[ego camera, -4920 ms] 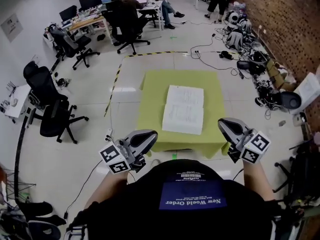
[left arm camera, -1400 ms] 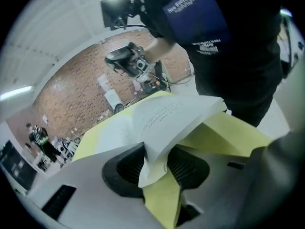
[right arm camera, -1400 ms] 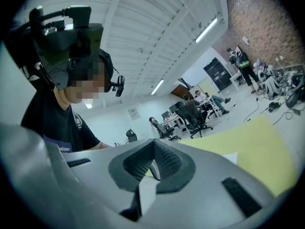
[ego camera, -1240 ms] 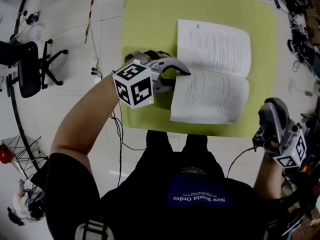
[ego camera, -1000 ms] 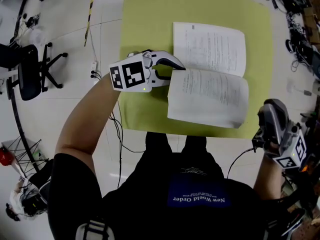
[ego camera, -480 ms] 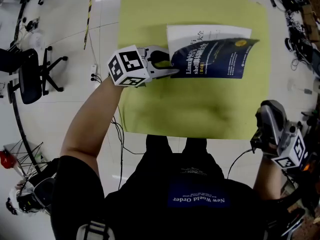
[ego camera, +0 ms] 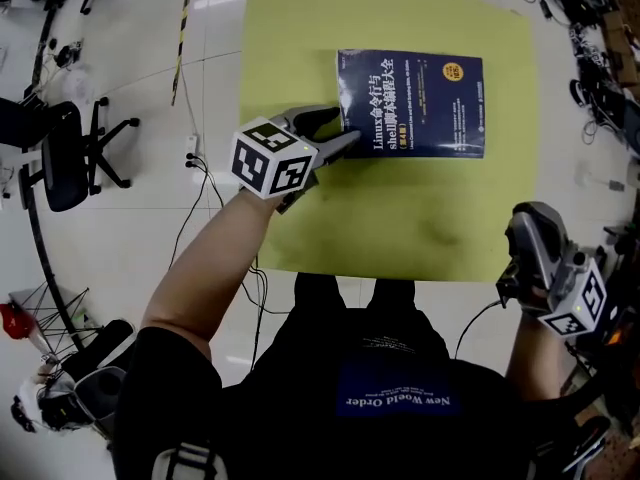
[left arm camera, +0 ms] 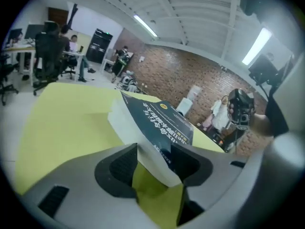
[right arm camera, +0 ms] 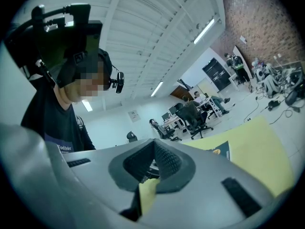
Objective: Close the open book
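Shows dark-blue book (ego camera: 415, 103) titled "Linux… shell", shut flat, cover up, at far middle of yellow-green table (ego camera: 400, 218), near-left corner between just-opened, slack jaws of left gripper (ego camera: 348, 126); right gripper (ego camera: 528, 218) clenched empty, near right; "New World Order" on shirt (ego camera: 400, 400).

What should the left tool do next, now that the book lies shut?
Probably draw the left tool back off the book. The book lies closed, cover up, on the table; the tool's jaws have just been opening, and the book's corner sits between them.
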Tool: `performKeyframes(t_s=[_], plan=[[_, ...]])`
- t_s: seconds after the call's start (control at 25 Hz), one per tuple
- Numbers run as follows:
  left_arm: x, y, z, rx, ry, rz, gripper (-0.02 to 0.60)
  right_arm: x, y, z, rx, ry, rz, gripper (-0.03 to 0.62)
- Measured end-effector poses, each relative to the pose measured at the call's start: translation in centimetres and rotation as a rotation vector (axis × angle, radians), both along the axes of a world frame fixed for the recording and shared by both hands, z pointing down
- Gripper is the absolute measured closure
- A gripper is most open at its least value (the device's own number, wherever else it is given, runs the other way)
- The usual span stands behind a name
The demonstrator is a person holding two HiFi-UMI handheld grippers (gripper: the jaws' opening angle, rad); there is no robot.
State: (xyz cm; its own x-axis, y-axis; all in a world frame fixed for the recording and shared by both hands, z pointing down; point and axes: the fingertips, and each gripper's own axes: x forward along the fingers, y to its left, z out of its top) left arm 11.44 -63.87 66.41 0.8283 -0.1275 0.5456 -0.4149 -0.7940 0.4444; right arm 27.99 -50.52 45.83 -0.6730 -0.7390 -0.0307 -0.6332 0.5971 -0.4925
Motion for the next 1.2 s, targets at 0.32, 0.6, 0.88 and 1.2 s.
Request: performKeyframes(t_s=[0.32, 0.6, 0.88, 1.2], plan=[[-5.4, -0.8, -4.8, 0.098, 0.052, -0.298, 0.376, -0.2, 0.3, -2.1, -0.004, 0.033, 0.009, 0.611], [-7.0, 3.9, -20.7, 0.32, 0.264, -0.239, 0.376, -0.2, 1.0, -7.6, 0.04, 0.149, 0.069, 0.611], [-9.8, 8.2, -36.1, 0.493, 0.481, -0.222, 0.377, -2.2, 2.0, -16.6, 0.159, 0.285, 0.108, 0.611], [-12.3, 14.1, -41.8, 0.548, 0.639, -0.184, 0.554, -6.2, 3.2, -21.4, 0.242, 0.368, 0.093, 0.609]])
